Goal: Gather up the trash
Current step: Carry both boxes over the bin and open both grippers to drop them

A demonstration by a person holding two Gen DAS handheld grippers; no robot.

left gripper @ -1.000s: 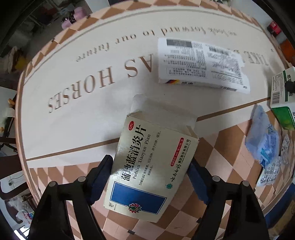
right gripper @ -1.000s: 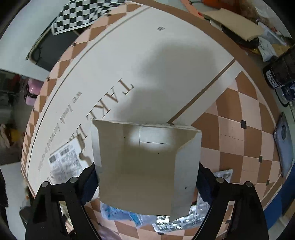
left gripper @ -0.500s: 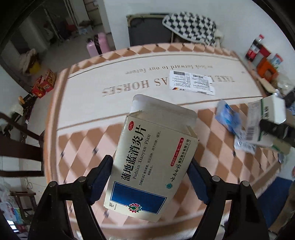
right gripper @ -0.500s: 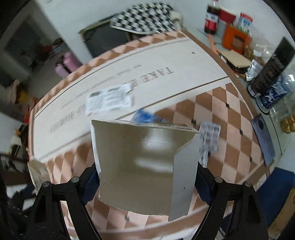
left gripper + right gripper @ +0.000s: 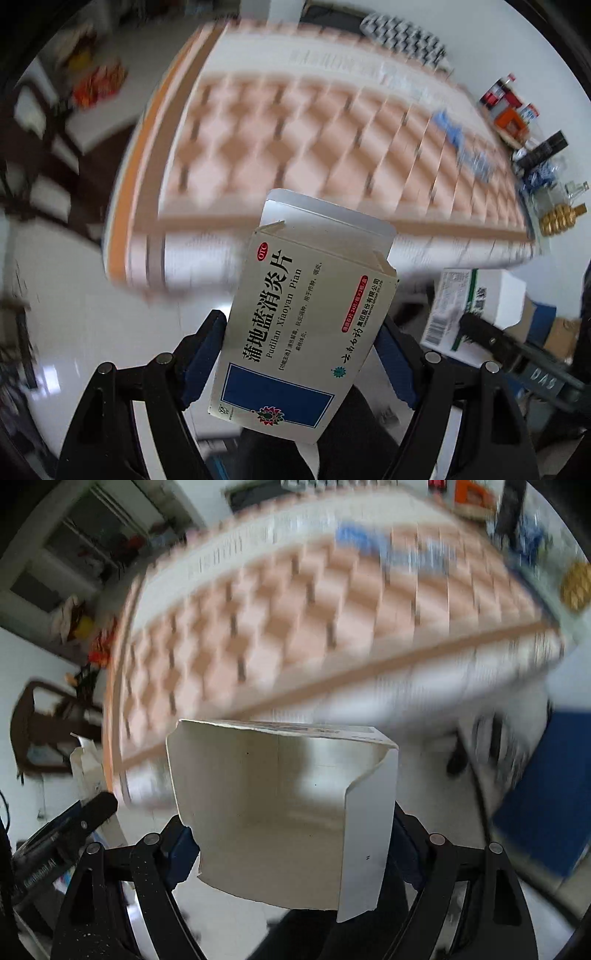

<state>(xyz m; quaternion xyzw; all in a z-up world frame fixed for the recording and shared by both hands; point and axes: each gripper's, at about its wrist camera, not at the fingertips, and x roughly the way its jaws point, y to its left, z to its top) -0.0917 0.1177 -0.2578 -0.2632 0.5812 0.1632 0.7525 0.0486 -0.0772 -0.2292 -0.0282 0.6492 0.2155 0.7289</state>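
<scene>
My left gripper (image 5: 299,354) is shut on a white and blue medicine box (image 5: 306,325) with Chinese print, its top flap open. My right gripper (image 5: 291,845) is shut on an open white carton (image 5: 280,805), seen from its blank inside. That carton, green and white with a barcode, also shows in the left wrist view (image 5: 458,310), held by the other gripper at the right. Both boxes are held in the air, off the near edge of the checkered table (image 5: 295,122). A blue wrapper (image 5: 450,129) and blister packs (image 5: 476,162) lie blurred on the table's right part.
Bottles and an orange box (image 5: 509,118) stand at the table's far right end. A dark wooden chair (image 5: 40,731) stands left of the table. A blue object (image 5: 546,805) is on the floor at the right. The floor below is white.
Both grippers have pulled back and away from the table with their boxes still held. The table has receded and the floor in front of it has come into view; the scene is motion-blurred.
</scene>
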